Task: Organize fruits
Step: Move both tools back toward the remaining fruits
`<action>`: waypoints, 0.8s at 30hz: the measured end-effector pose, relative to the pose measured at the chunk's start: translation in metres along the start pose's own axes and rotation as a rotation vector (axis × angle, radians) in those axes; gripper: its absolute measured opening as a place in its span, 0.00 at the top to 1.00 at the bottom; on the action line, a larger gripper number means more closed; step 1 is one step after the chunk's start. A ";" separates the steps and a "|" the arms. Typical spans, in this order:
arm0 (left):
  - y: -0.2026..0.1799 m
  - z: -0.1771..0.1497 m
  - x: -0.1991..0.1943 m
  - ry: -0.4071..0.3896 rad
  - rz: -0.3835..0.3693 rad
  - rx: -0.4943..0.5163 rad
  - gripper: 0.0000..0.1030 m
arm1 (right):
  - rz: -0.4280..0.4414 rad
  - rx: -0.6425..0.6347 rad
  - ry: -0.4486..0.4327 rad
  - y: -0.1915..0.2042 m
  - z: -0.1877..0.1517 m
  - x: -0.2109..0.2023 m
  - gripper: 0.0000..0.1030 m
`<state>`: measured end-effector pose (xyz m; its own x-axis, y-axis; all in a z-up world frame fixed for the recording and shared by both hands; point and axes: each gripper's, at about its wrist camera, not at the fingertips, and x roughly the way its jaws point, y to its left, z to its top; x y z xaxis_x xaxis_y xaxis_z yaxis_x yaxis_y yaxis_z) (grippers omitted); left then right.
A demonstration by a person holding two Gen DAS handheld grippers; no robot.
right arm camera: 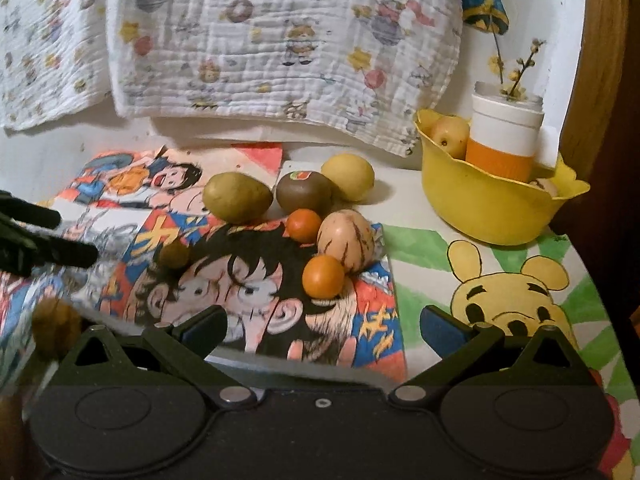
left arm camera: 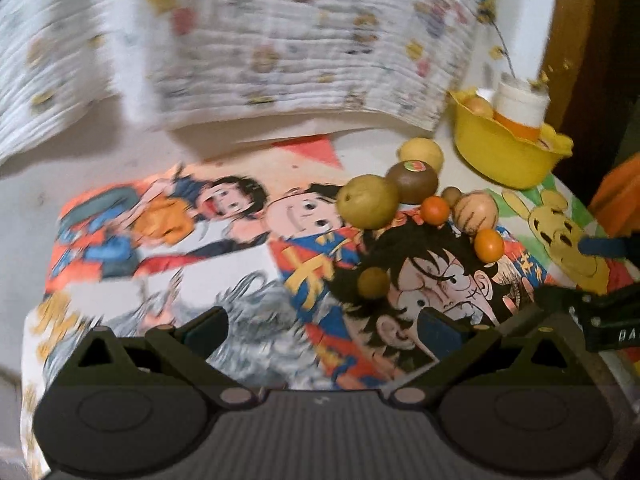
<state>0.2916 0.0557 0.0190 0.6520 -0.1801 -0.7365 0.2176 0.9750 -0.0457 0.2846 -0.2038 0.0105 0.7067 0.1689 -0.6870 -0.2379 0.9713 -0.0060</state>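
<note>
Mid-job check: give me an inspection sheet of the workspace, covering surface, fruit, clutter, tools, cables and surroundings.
Surface: white table covered by cartoon posters.
Job's things: yellow bowl at back right holds one pale fruit and an orange-and-white cup. Loose on the posters: green fruit, kiwi, lemon, striped fruit, two orange fruits, small brown fruit.
Clutter: twigs in the cup.
Tools: left tool open, empty; right tool open, empty.
Cables: nothing seen.
Surroundings: printed cloths hang behind.
</note>
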 end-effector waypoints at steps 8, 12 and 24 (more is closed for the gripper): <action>-0.009 0.009 0.044 0.045 -0.013 0.122 0.01 | 0.034 0.099 0.034 -0.007 0.008 0.032 0.11; -0.011 0.011 0.054 0.049 -0.044 0.132 0.01 | 0.048 0.109 0.048 -0.005 0.009 0.046 0.19; -0.026 0.012 0.074 0.072 -0.094 0.187 0.26 | 0.054 0.117 0.073 -0.001 0.010 0.073 0.42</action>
<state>0.3427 0.0159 -0.0259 0.5706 -0.2523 -0.7815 0.4103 0.9119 0.0052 0.3434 -0.1905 -0.0321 0.6438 0.2129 -0.7350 -0.1916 0.9748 0.1145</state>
